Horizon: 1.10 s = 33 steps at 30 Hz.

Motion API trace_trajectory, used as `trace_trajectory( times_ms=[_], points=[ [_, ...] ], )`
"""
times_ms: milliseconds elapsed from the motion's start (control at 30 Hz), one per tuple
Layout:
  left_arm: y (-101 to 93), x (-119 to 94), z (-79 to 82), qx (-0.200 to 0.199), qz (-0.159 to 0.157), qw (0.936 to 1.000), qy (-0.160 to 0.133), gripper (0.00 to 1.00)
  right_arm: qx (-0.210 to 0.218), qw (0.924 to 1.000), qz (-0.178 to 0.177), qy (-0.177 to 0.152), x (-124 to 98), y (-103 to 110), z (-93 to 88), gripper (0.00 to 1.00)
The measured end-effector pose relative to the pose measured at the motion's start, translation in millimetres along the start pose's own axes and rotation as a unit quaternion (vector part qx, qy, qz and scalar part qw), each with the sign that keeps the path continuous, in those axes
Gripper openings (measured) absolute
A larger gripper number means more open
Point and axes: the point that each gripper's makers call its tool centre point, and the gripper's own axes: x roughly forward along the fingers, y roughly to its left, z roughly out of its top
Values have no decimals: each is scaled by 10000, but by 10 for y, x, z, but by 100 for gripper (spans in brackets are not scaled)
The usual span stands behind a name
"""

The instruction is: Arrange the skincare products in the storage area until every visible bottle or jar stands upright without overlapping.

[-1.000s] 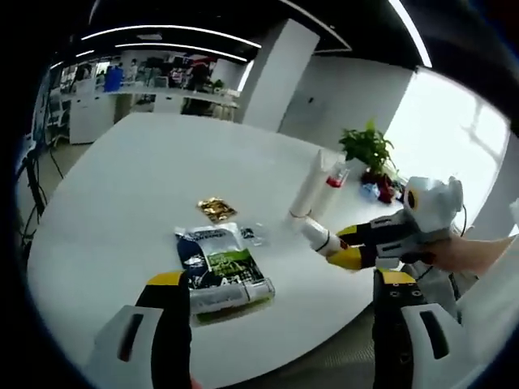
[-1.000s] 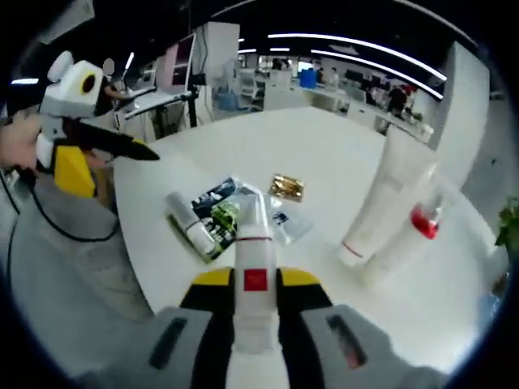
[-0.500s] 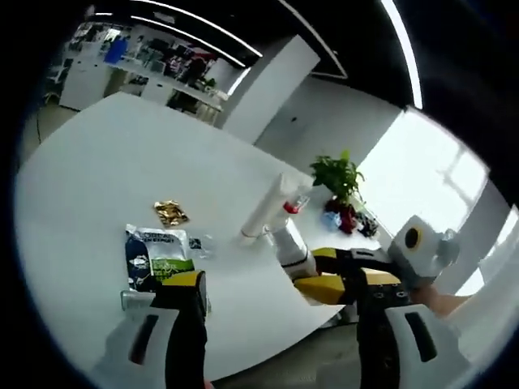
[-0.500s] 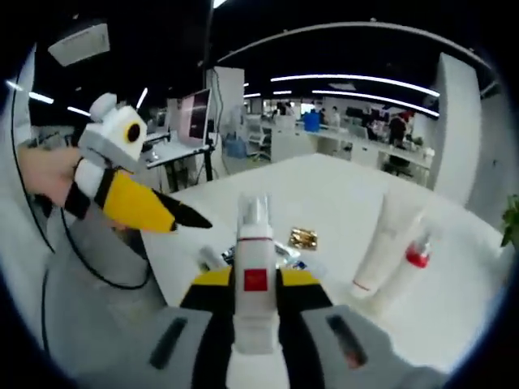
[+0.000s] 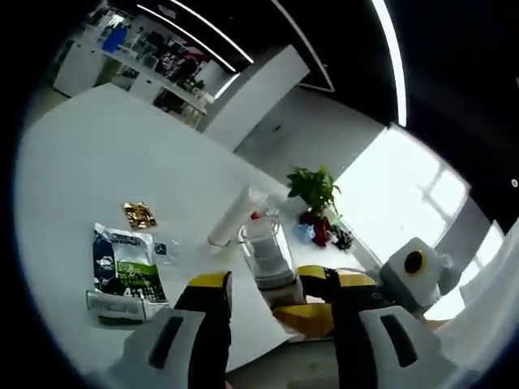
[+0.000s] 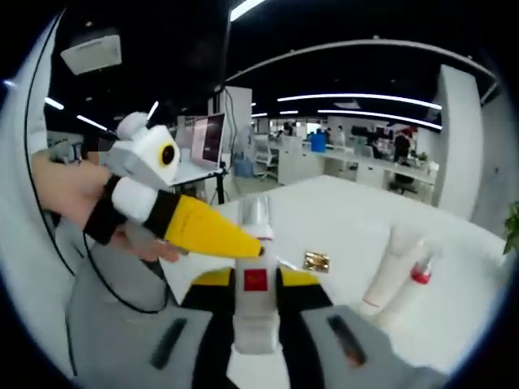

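The right gripper (image 6: 255,300) is clamped on a white bottle (image 6: 255,279) with a red square label and a clear cap, held upright between its jaws above the near edge of the white table (image 6: 357,219). In the left gripper view the same bottle (image 5: 266,258) rises between the left gripper's (image 5: 280,312) jaws, which stand apart on either side of it; whether they touch it I cannot tell. In the right gripper view the left gripper (image 6: 212,233) comes in from the left with its yellow jaw tips right at the bottle's neck, held by a person's hand (image 6: 69,190)

On the table, toward its far side, a tall white tube (image 6: 385,267) stands cap down, with a red-capped bottle (image 6: 412,279) leaning just beside it. A small gold sachet (image 6: 315,261) lies near the middle. In the left gripper view a dark green-and-white pouch (image 5: 124,263) lies flat near the table's near edge, and another tube (image 5: 113,305) lies on its side touching the pouch's near end. A potted plant (image 5: 313,188) stands at the far edge
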Motion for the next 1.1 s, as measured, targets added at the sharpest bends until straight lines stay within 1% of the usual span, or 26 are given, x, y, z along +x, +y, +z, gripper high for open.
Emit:
trace_trajectory(
  times_ms=[133, 200, 267, 433, 600, 667, 767, 833, 900, 967, 1000, 1067, 1100],
  points=[
    [-42, -2, -20, 3, -54, 10000, -13, 32, -14, 10000, 6, -57, -19, 43, 33, 18],
    [-61, -4, -29, -4, -88, 10000, -5, 24, -18, 10000, 14, -61, -24, 53, 33, 18],
    [-54, -10, -32, -9, -52, 10000, -15, 21, -19, 10000, 19, -79, -38, 63, 34, 18],
    [-84, -15, -52, 17, -59, 10000, 17, 20, -59, 10000, -2, -52, -58, 77, 27, 19],
    [-116, -20, -32, 65, -83, 9999, -5, 18, -134, 9998, 26, -113, -74, 78, 49, 20],
    [-128, -12, -43, 220, -85, 9997, 90, 18, -185, 9998, 90, -81, -81, 92, 33, 20],
    [-107, -2, -68, 661, -36, 9973, 332, 17, -215, 9995, 225, -60, -122, 115, 9, 22],
    [-95, 2, -53, 953, -13, 9945, 442, 17, -226, 9993, 297, -4, -165, 113, -38, 26],
    [-87, 4, -45, 1218, -25, 9909, 568, 17, -234, 9990, 347, 125, -221, 94, -111, 29],
    [-77, 5, -53, 1594, -51, 9840, 792, 17, -206, 9987, 414, 216, -291, 65, -184, 27],
    [-65, 8, -53, 1893, -44, 9776, 920, 17, -174, 9987, 428, 233, -321, 45, -206, 26],
    [-74, 14, -65, 2192, -120, 9694, 1093, 17, 64, 9980, 576, 263, -379, 41, -249, 27],
    [-97, 17, -84, 2406, -242, 9625, 1234, 17, 148, 9978, 609, 204, -417, 5, -250, 28]
  ],
)
